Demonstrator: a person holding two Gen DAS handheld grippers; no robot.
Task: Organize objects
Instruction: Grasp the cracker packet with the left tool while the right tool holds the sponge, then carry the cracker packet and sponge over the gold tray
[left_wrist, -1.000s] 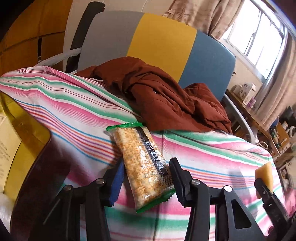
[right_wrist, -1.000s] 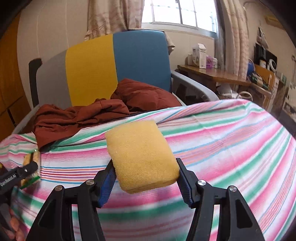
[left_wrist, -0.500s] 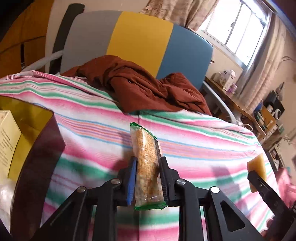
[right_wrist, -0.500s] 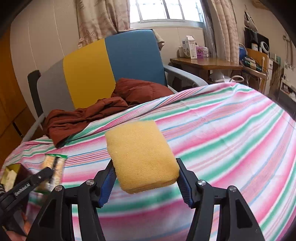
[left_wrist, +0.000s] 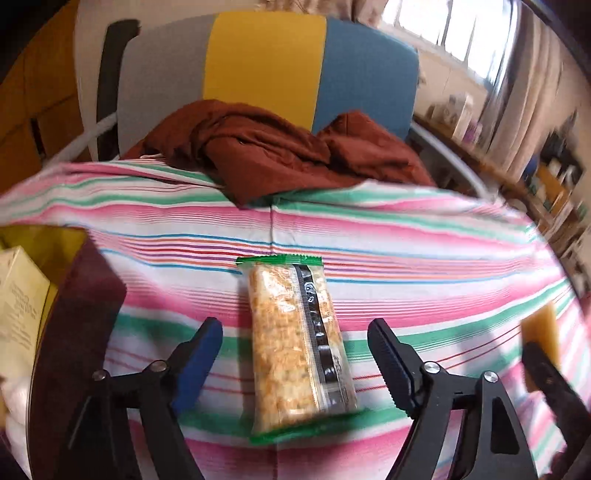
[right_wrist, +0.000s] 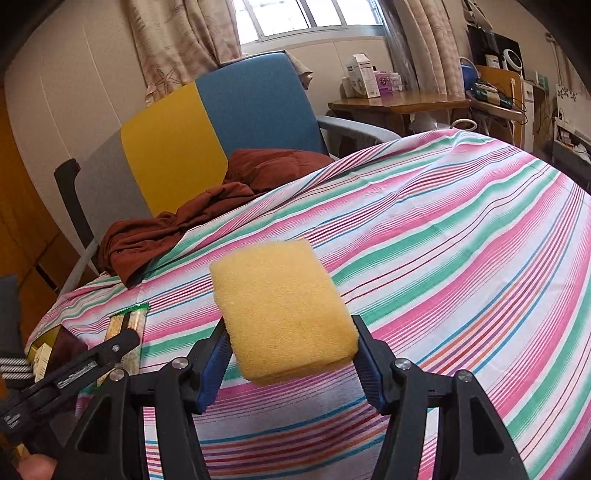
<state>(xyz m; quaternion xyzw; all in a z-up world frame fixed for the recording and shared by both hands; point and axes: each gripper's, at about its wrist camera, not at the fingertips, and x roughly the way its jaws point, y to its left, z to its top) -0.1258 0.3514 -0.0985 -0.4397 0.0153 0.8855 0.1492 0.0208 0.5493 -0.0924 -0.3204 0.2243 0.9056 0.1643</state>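
Jaws of the left gripper are opening, spread clear on either side of the cracker packet, which lies flat on the striped tablecloth between them. The right gripper is clamped on a yellow sponge, lifted above the cloth. A brown garment lies over the tabletop's far edge, before the chair.
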